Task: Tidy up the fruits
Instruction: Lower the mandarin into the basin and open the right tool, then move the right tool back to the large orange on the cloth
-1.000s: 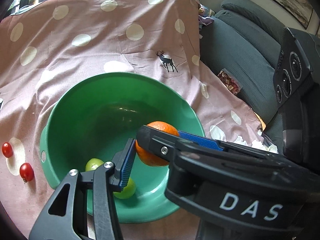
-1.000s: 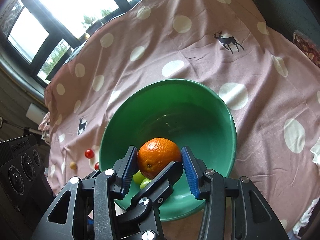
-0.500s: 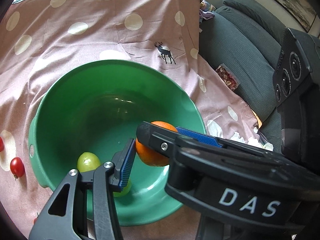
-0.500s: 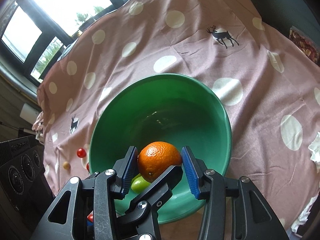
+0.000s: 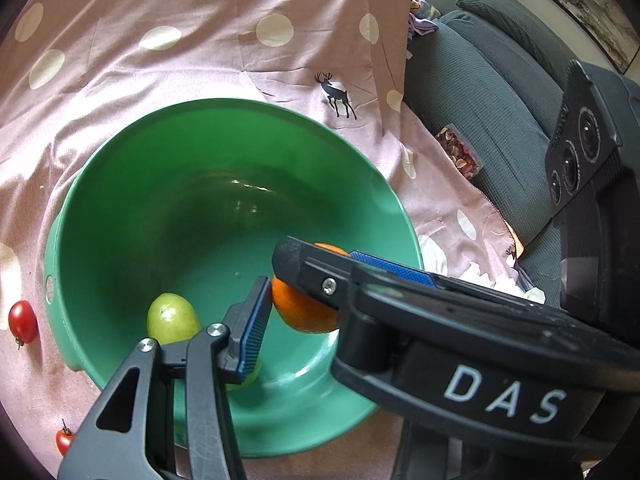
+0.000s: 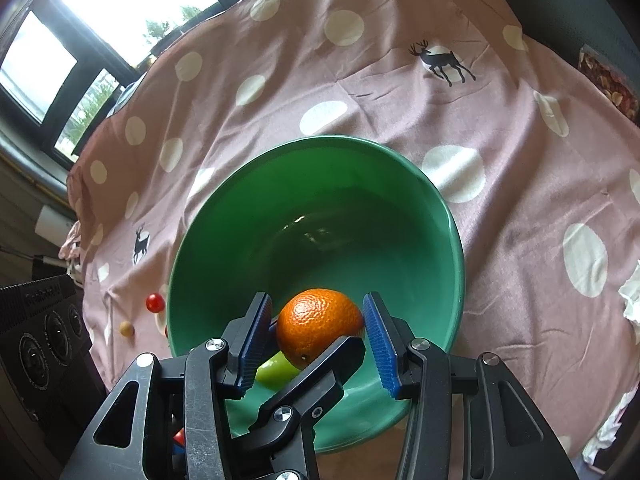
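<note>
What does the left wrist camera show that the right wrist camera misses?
Only the left wrist view: a framed picture on the wall above the grey ribbed sofa.
Only the right wrist view: bright dark-framed windows and a small tan ball on the cloth.
Both: the green plastic bowl, the round orange citrus fruit, a green oval fruit, a red cherry tomato and the pink spotted cloth.

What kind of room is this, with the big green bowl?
Probably a living room at home. A grey sofa stands beside the cloth-covered table, a framed picture hangs on the wall, and big windows let in daylight.
</note>
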